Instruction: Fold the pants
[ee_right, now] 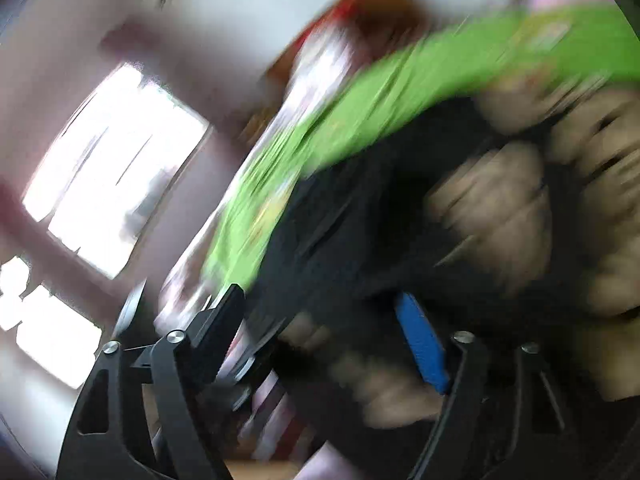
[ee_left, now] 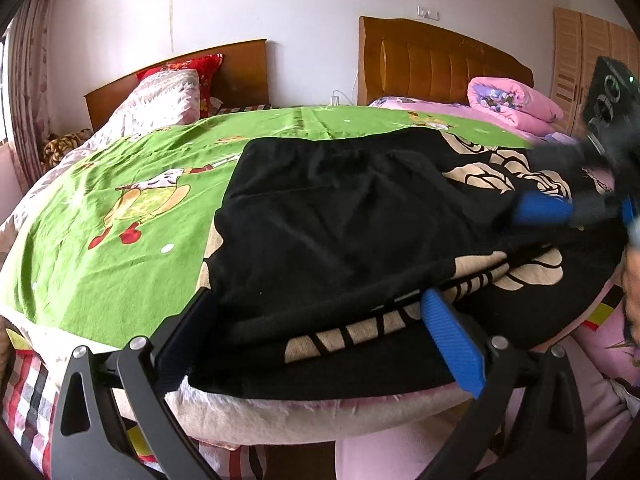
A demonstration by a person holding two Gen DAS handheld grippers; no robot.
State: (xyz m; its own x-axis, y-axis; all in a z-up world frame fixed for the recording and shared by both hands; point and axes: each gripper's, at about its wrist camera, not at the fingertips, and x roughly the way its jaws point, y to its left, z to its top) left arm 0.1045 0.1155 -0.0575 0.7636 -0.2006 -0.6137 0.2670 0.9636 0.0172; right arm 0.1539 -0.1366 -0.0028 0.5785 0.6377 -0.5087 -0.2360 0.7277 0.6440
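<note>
Black pants [ee_left: 328, 220] lie folded on a black blanket with beige flower prints [ee_left: 516, 276] at the near edge of the bed. My left gripper [ee_left: 316, 304] is open, its jaws wide apart on either side of the pants' near edge. My right gripper [ee_left: 560, 208] shows blurred at the right of the left wrist view, over the pants' right end. In the right wrist view, which is heavily blurred, my right gripper [ee_right: 320, 308] is open over the black pants [ee_right: 352, 224] and blanket [ee_right: 520, 208].
A green cartoon sheet [ee_left: 120, 208] covers the bed. Pillows [ee_left: 168, 96] and a wooden headboard [ee_left: 240, 68] stand at the back left. A second bed with a pink quilt [ee_left: 516, 100] is at the back right. A window [ee_right: 112, 168] is to the left.
</note>
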